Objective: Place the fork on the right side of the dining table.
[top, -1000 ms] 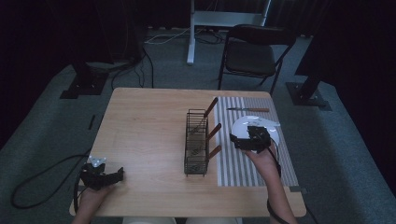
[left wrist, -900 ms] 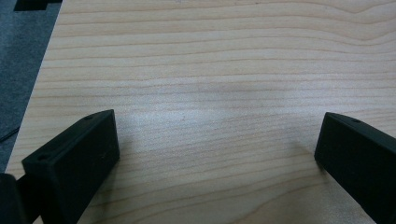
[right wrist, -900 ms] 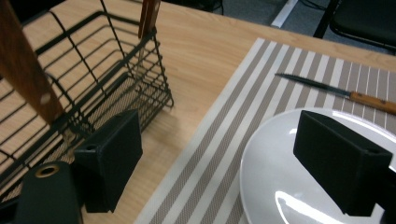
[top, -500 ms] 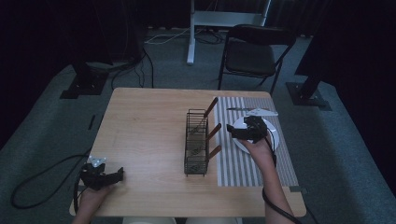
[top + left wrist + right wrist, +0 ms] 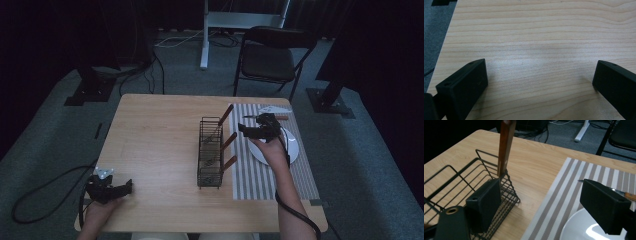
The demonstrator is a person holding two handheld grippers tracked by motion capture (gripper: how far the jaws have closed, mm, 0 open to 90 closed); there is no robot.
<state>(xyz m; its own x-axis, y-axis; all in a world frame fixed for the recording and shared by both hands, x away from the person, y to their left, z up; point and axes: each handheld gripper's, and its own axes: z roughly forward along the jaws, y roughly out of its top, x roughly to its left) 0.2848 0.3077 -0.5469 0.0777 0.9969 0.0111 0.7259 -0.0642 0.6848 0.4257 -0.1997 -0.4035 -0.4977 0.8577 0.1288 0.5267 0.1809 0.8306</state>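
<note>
A black wire basket (image 5: 210,152) stands mid-table with three brown wooden handles (image 5: 226,115) poking out on its right side. My right gripper (image 5: 246,131) hovers just right of the basket's far end, over the striped placemat (image 5: 260,172), open and holding nothing. In the right gripper view the gripper (image 5: 544,202) has its jaws spread, the basket (image 5: 461,182) and one upright wooden handle (image 5: 505,147) by the left jaw and a white plate (image 5: 584,227) under the right jaw. My left gripper (image 5: 125,188) rests at the table's near left corner, open (image 5: 540,82) over bare wood.
A knife (image 5: 624,193) with a wooden handle lies on the placemat beyond the plate (image 5: 292,147). A small white dish (image 5: 274,109) sits at the mat's far edge. Behind the table (image 5: 155,130) stand a black chair (image 5: 267,57) and stand legs.
My right gripper has moved away from me and a little left, from over the plate toward the far end of the basket. The left gripper has stayed put.
</note>
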